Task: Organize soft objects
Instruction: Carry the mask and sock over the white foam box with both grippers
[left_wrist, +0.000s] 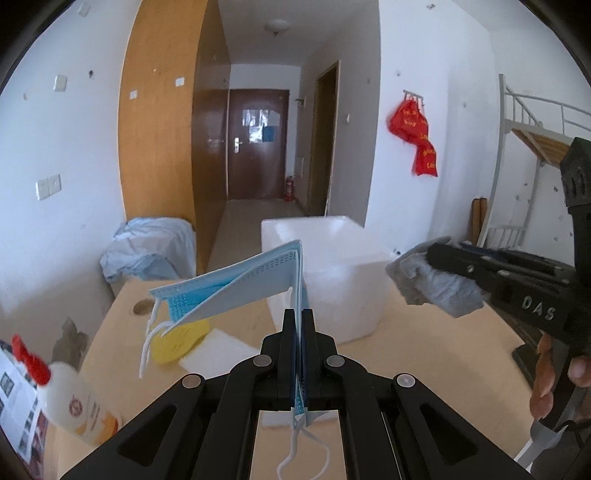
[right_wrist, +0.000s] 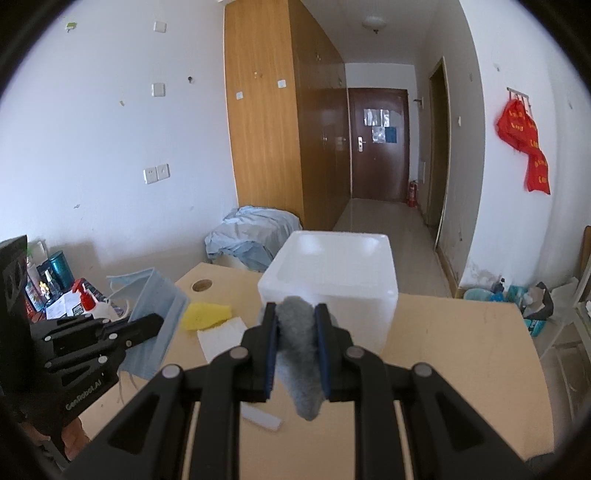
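Note:
My left gripper (left_wrist: 299, 314) is shut on a light blue face mask (left_wrist: 236, 284), which fans out to the left above the table with its white ear loops dangling. The same mask (right_wrist: 155, 317) and left gripper (right_wrist: 157, 325) show at the left of the right wrist view. My right gripper (right_wrist: 295, 310) is shut on a grey fuzzy cloth (right_wrist: 299, 354) that bulges between its pads. From the left wrist view that grey cloth (left_wrist: 436, 284) hangs in the right gripper (left_wrist: 434, 254) beside the white foam box (left_wrist: 332, 273). The open box (right_wrist: 332, 280) stands just ahead of both grippers.
On the beige table (right_wrist: 443, 332) lie a yellow sponge (right_wrist: 207, 315) and white foam pieces (right_wrist: 221, 339). A white bottle with a red cap (left_wrist: 70, 398) stands at the left edge. A blue sheet heap (right_wrist: 251, 236) lies behind the table. A hand (left_wrist: 546, 376) holds the right gripper.

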